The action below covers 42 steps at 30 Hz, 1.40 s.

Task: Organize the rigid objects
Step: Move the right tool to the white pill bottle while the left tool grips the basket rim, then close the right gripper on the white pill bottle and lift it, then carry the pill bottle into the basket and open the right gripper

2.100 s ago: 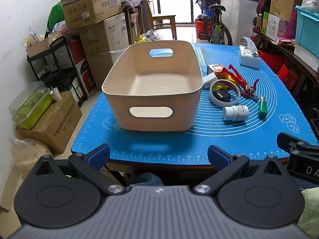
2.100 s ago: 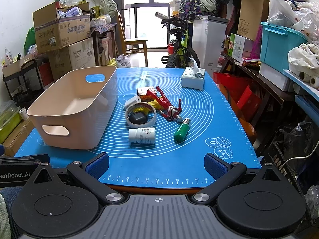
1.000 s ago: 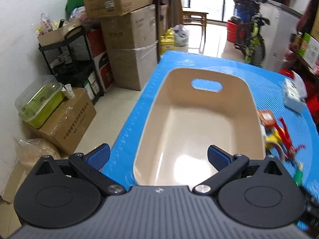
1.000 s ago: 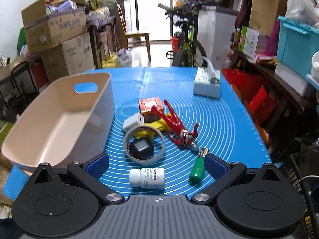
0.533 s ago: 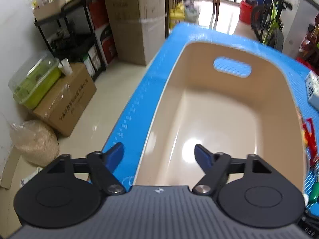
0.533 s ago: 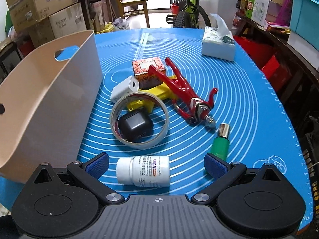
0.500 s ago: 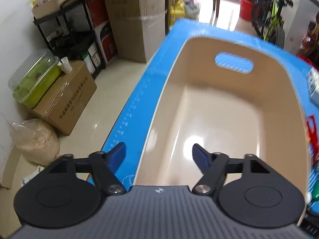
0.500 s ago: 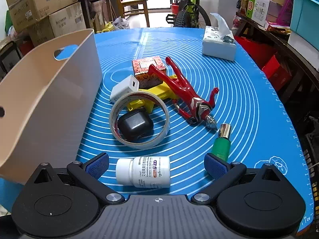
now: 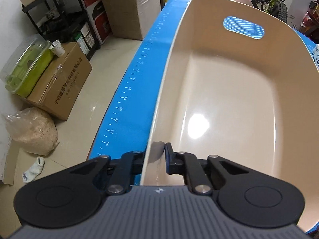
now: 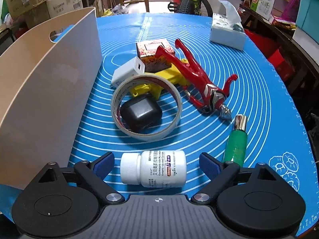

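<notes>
Left gripper [image 9: 154, 160] now clamped on bin [image 9: 229, 91] wall; right gripper [image 10: 156, 164] wide, straddling pill bottle [image 10: 153, 169].

The bin [image 10: 49, 75] stands at the counter's [image 10: 259, 91] left. Right of it, the tape ring [image 10: 146, 107] encircles the case [image 10: 140, 113]. The pill bottle [image 10: 153, 169] lies nearer, the charger [image 10: 128, 70], small box [image 10: 154, 52] and figure [image 10: 199, 75] farther back.
</notes>
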Tool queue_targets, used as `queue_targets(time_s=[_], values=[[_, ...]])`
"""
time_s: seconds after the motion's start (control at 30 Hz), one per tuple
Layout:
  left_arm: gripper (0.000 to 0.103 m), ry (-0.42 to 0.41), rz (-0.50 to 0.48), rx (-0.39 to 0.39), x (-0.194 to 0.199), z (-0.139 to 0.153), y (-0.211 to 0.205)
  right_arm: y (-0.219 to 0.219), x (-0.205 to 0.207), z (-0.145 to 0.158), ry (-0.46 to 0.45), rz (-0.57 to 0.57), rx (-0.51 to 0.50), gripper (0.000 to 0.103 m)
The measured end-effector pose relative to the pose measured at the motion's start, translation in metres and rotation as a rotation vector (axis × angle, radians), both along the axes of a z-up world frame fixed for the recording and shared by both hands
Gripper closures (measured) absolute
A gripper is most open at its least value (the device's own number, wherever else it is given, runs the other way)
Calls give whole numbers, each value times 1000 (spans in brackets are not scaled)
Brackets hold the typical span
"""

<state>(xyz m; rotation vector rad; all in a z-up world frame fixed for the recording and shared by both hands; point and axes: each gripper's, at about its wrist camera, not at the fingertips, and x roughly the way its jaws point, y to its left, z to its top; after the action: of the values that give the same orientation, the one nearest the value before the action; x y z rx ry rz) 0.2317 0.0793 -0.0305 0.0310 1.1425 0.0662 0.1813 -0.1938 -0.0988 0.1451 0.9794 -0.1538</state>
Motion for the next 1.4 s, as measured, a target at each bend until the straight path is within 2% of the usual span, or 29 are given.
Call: queue_targets(time_s=[0.23, 0.5, 0.83, 0.93, 1.13, 1.4], values=[[91, -3, -6, -26, 4, -1, 5, 1, 2, -5, 4, -5, -12, 19], [91, -3, -2, -33, 3, -1, 6, 0, -1, -3, -20, 11, -20, 38], [91, -6, -4, -43, 2, -2, 8, 2, -3, 4, -32, 14, -19, 39], [92, -6, -4, -46, 1, -3, 8, -1, -6, 16, -72, -6, -23, 39], [92, -6, -2, -42, 2, -4, 7, -2, -9, 58, -218, -25, -36, 39], [92, -3, 7, -48, 1, -4, 6, 16, 8, 116, -401, 16, -27, 39]])
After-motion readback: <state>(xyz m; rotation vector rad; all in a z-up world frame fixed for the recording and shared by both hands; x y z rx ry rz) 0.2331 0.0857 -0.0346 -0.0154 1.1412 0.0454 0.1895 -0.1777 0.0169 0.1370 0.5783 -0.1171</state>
